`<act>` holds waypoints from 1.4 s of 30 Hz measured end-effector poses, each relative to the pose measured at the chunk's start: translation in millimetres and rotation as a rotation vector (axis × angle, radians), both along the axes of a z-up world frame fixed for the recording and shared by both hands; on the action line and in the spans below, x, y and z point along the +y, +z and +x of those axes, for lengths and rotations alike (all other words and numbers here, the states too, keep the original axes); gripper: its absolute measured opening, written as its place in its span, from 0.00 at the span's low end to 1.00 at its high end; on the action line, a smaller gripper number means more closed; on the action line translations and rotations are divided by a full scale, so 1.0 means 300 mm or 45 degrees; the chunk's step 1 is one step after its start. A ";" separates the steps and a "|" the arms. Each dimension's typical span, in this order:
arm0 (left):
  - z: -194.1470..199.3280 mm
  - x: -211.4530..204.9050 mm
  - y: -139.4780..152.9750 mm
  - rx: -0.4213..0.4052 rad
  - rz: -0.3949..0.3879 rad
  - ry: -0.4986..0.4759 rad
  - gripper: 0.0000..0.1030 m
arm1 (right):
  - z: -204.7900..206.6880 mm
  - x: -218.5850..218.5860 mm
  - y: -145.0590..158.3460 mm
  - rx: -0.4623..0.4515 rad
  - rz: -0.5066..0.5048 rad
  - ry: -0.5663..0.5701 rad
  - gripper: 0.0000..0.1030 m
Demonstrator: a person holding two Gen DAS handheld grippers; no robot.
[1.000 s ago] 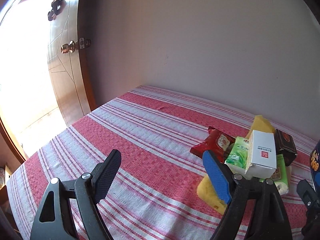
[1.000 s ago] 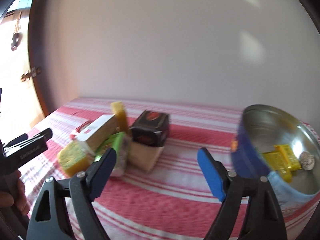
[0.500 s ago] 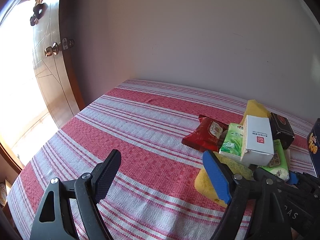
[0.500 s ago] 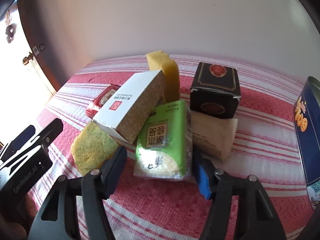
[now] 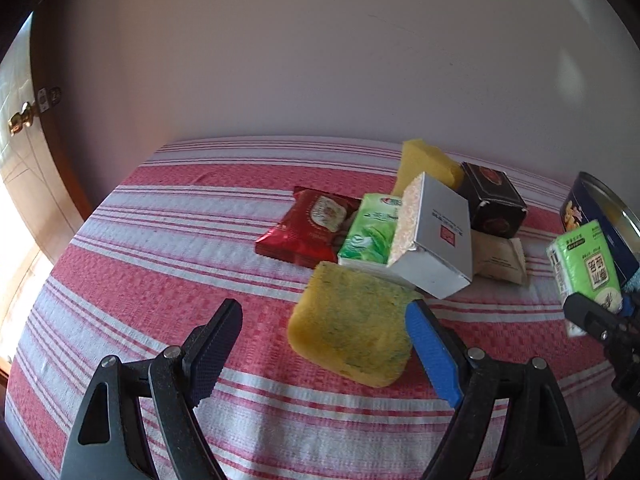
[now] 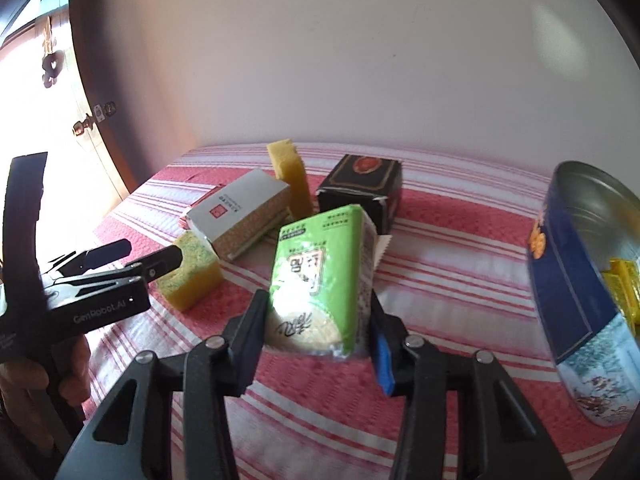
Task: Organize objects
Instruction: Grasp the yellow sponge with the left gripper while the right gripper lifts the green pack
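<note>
My right gripper (image 6: 316,332) is shut on a green tissue pack (image 6: 320,276) and holds it above the striped cloth; the pack also shows in the left wrist view (image 5: 586,270). My left gripper (image 5: 326,354) is open, its jaws on either side of the near edge of a yellow-green sponge (image 5: 354,328). Behind it lie a red snack packet (image 5: 308,226), a second green pack (image 5: 370,232), a white box (image 5: 438,236), a black box (image 5: 494,206), a beige packet (image 5: 500,260) and an upright yellow sponge (image 5: 424,164).
A blue round tin (image 6: 588,280) stands open at the right with yellow items inside; it also shows in the left wrist view (image 5: 600,216). The red and white striped cloth (image 5: 160,248) covers the surface. A wall is behind, a wooden door (image 5: 24,128) at left.
My right gripper has closed on the green tissue pack and lifted it out of the pile towards the tin. My left gripper has moved in to the yellow-green sponge.
</note>
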State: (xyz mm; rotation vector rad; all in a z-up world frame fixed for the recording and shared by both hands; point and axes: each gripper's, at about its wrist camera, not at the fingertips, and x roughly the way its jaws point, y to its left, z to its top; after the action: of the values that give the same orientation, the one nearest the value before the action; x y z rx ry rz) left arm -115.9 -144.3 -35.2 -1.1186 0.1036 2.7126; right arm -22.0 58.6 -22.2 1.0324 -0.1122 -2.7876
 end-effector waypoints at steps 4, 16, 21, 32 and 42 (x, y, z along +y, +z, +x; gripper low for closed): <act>-0.029 0.062 -0.025 -0.068 -0.036 -0.109 0.83 | 0.004 0.082 0.011 0.004 -0.003 -0.064 0.45; -0.049 0.075 -0.021 -0.058 -0.042 -0.025 0.47 | 0.016 0.120 0.037 0.008 -0.034 -0.083 0.45; -0.046 0.070 -0.011 -0.050 0.015 -0.014 0.31 | 0.018 0.106 0.044 0.034 -0.014 -0.088 0.45; 0.094 0.045 0.083 0.262 0.084 0.249 0.30 | 0.052 0.119 0.107 0.177 0.020 -0.152 0.45; 0.224 0.250 0.124 0.354 0.026 0.157 0.31 | 0.107 0.194 0.148 0.247 -0.014 -0.101 0.45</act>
State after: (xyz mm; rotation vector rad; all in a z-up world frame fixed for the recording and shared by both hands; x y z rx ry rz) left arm -48.6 -69.3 1.9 -0.7596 0.0491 2.9574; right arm 10.1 116.8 22.1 0.7660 -0.1464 -2.9368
